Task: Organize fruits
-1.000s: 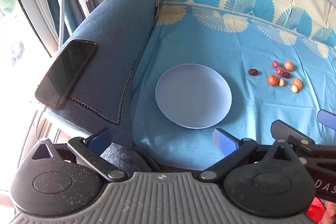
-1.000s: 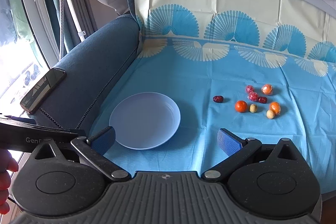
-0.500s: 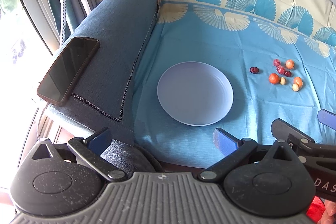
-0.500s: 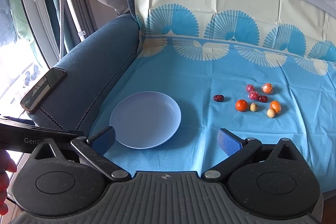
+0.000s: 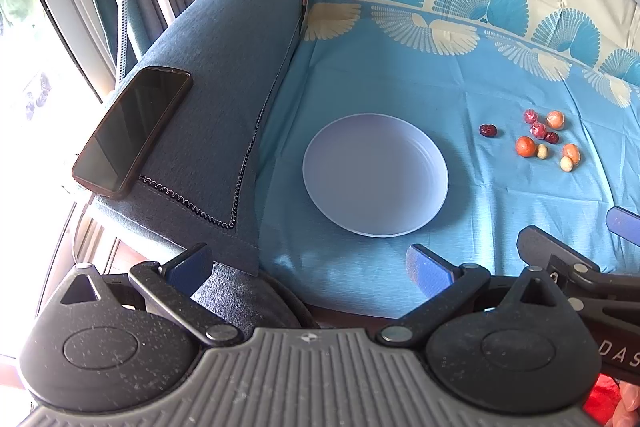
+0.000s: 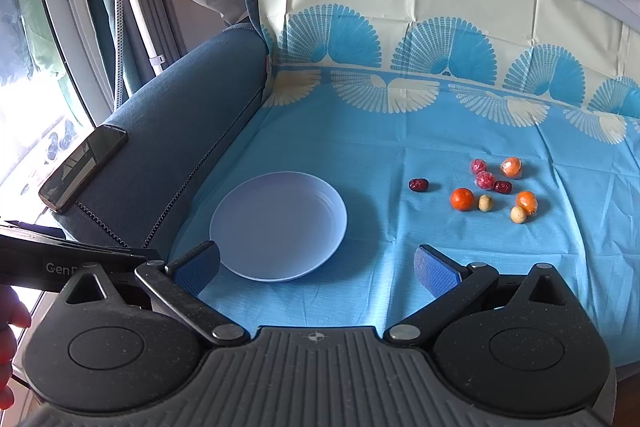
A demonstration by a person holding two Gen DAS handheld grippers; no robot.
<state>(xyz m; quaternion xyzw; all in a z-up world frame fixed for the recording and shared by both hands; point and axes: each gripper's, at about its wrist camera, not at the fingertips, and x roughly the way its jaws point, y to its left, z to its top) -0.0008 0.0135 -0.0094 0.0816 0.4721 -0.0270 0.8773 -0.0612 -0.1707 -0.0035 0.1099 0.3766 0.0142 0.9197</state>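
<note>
An empty pale lilac plate (image 5: 375, 174) (image 6: 278, 225) lies on the blue cloth of a sofa seat. To its right lies a loose cluster of several small fruits: a dark red date (image 5: 488, 131) (image 6: 418, 184) nearest the plate, an orange one (image 5: 525, 146) (image 6: 462, 199), wrapped red and orange ones and beige ones. My left gripper (image 5: 308, 263) is open and empty at the seat's front edge, left of the plate. My right gripper (image 6: 316, 265) is open and empty, just in front of the plate; its fingers (image 5: 538, 245) show in the left wrist view.
A dark phone (image 5: 132, 129) (image 6: 84, 167) lies on the blue sofa armrest (image 5: 224, 67) at the left. The patterned cloth (image 6: 400, 131) runs up the backrest. A window and curtains with a white pole (image 6: 132, 3) stand at far left.
The left wrist view has shifted slightly, so the plate and fruits sit a little higher and further right. The right gripper has barely moved. Both stay open.
</note>
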